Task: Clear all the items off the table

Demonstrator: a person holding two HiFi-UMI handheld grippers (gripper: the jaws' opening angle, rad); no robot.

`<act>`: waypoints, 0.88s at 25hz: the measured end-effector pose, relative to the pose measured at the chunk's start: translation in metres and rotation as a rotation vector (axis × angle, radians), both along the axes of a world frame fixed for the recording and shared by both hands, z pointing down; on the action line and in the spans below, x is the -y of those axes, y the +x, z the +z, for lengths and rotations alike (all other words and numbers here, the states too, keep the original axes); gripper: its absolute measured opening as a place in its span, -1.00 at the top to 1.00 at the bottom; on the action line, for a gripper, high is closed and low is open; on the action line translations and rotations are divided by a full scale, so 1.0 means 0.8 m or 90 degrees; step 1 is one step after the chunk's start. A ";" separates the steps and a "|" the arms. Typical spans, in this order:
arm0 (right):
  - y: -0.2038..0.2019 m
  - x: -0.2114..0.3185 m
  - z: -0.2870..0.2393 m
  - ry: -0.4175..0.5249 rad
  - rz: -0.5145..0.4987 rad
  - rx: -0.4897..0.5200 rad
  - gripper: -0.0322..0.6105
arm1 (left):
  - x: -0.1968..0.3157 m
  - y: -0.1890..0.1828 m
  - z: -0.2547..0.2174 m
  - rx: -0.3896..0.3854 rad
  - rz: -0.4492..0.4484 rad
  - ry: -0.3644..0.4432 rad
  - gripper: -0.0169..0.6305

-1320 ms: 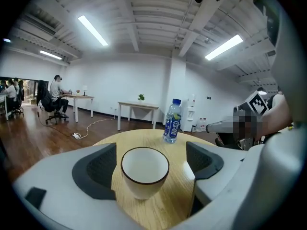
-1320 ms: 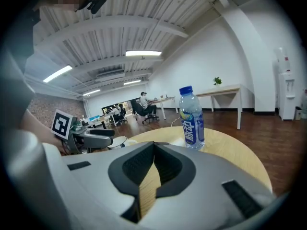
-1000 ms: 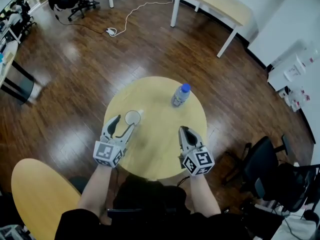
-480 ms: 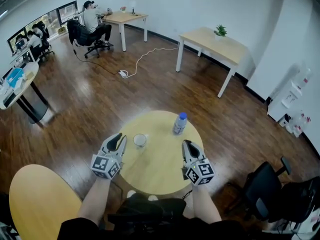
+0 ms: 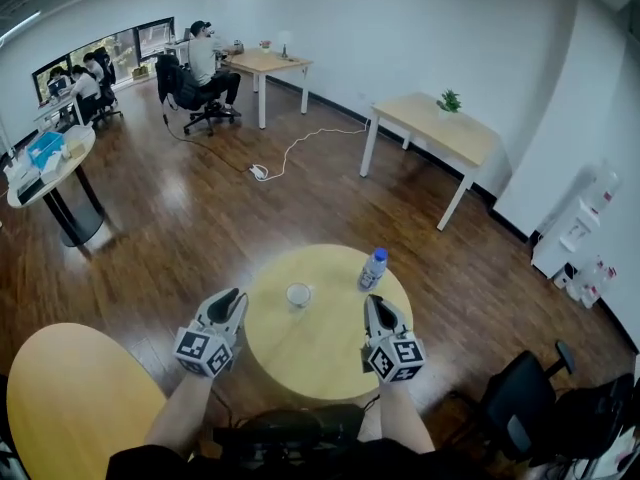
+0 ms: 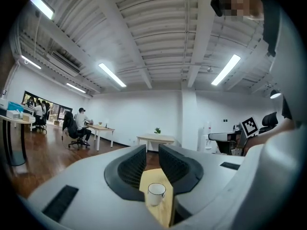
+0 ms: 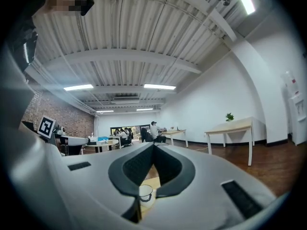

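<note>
A round yellow table (image 5: 320, 353) carries a small clear cup (image 5: 298, 295) and a water bottle with a blue cap (image 5: 372, 268). My left gripper (image 5: 232, 296) hovers at the table's left edge, left of the cup and apart from it. Its jaws have just been closing to a narrow gap with nothing between them. In the left gripper view the cup (image 6: 156, 193) shows beyond the left gripper (image 6: 152, 150). My right gripper (image 5: 371, 301) is shut and empty, over the table's right side below the bottle. The cup (image 7: 145, 192) also shows under the right gripper (image 7: 153, 146).
A second round yellow table (image 5: 70, 398) is at the lower left. A black office chair (image 5: 520, 408) stands at the lower right. Further off are a wooden desk with a plant (image 5: 445, 128), a cable with a power strip (image 5: 262, 173) and people seated at desks (image 5: 205, 58).
Both grippers have risen and drawn back from the table. The left jaws went from wide open around the cup to a narrow gap. Cup and bottle stay put.
</note>
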State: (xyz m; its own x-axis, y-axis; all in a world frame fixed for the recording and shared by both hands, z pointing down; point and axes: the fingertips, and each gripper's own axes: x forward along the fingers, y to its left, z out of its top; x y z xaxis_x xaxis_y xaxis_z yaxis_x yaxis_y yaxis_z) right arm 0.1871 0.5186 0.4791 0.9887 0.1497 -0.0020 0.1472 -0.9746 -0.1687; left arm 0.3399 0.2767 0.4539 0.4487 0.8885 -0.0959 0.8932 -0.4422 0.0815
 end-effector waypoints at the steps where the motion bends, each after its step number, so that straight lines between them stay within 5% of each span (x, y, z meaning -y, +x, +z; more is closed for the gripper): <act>1: 0.003 0.010 0.001 0.002 -0.001 0.004 0.89 | 0.012 0.004 -0.001 0.004 -0.008 -0.003 0.69; 22: 0.003 0.043 0.001 -0.004 0.018 0.025 0.90 | 0.060 0.006 0.001 0.038 -0.002 -0.045 0.69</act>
